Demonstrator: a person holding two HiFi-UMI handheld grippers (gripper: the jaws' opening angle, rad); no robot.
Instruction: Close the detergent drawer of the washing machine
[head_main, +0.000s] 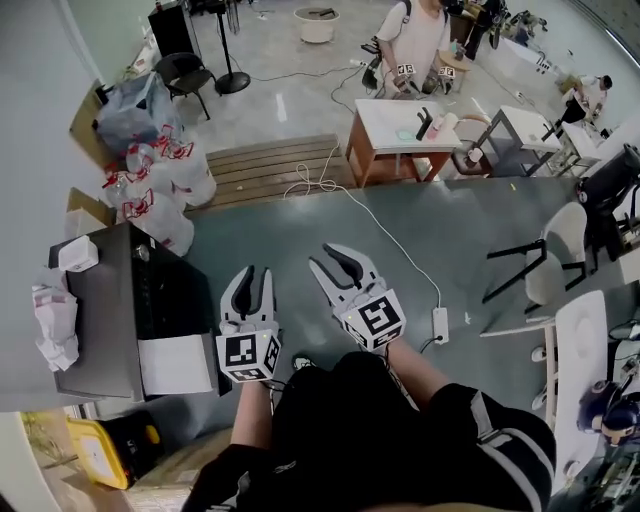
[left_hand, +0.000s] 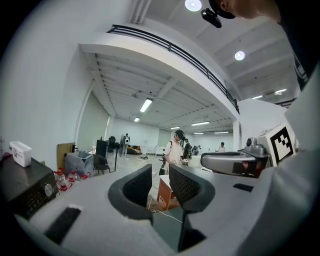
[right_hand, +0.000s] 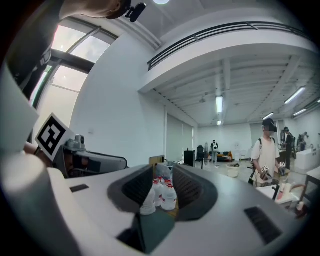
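Dark washing machine shows overhead, not in right gripper view.

A dark grey-green floor mat is spread over the near floor, and pale concrete floor is seen beyond it. A strip of wooden planks is laid along the mat's far edge. A cluster of red-capped bottles is gathered just left of the planks, by the white wall. A white-topped wooden table is set past the mat, with a person behind it. A white cable is run across the mat to a power strip. A white chair is placed at the right. Overhead, strip lights are lit beneath a railed balcony, and a tall window is set high in the wall.
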